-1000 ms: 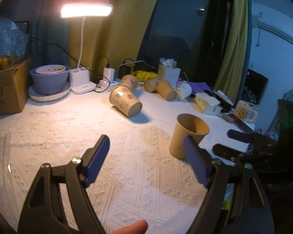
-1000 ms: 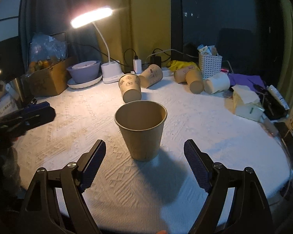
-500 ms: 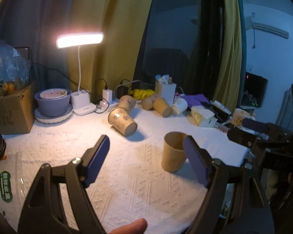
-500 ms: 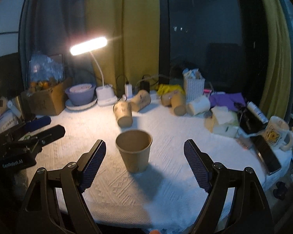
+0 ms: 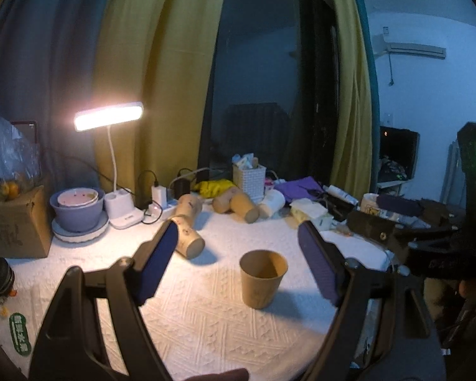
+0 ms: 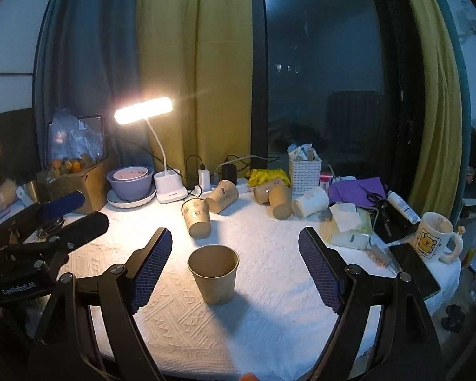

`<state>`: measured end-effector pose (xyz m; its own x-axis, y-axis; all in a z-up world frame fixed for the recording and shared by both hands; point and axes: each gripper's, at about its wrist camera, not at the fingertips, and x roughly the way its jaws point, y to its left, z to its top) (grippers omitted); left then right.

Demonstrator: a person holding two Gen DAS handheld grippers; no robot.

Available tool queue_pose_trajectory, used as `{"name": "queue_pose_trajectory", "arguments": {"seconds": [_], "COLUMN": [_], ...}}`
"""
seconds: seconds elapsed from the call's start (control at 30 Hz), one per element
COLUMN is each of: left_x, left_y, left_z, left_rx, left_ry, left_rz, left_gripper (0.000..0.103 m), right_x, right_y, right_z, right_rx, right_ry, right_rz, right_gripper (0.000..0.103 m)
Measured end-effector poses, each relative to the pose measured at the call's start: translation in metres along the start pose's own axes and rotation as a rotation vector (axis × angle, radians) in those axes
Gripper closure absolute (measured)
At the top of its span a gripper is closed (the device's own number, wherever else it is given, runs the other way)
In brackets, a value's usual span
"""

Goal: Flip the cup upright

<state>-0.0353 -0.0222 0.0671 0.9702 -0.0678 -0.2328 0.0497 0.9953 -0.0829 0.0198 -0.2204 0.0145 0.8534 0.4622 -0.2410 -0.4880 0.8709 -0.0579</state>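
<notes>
On the white textured tablecloth [image 6: 269, 244] the plain brown paper cup [image 6: 213, 273] stands upright, mouth up, so the flip looks done (other cups lie tipped behind), and the left gripper [image 5: 238, 260] and right gripper [image 6: 234, 266], both spread apart and empty, need only back away.

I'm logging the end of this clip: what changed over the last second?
Both open grippers, left and right, drew back and up from the plain brown paper cup, so it looks smaller and farther off. Nothing was grasped or released. The cup stayed upright on the white textured cloth, and the printed paper cup stayed lying on its side behind it.
</notes>
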Motion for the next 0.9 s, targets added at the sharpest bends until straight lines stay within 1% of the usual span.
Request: {"name": "queue_pose_trajectory", "arguments": {"seconds": [0.47,0.67,0.9], "left_x": [0.003,0.009,0.012], "left_y": [0.014,0.017,0.019], "left_z": [-0.008,-0.013,-0.014], "left_rx": [-0.051,-0.064,-0.071], "left_ry": [0.018,0.043,0.047], "left_rz": [0.033,0.033,0.023], "left_gripper": [0.024,0.024,0.024], "right_x": [0.01,0.014,0.018], "right_y": [-0.007,-0.01,-0.009], "right_z": [-0.005,-0.007,-0.008], "right_rx": [0.012,0.022,0.02], "right_ry": [0.03,0.047,0.056], "right_rz": [-0.004,0.005,0.004], "right_gripper": [0.019,0.018,0.018]}}
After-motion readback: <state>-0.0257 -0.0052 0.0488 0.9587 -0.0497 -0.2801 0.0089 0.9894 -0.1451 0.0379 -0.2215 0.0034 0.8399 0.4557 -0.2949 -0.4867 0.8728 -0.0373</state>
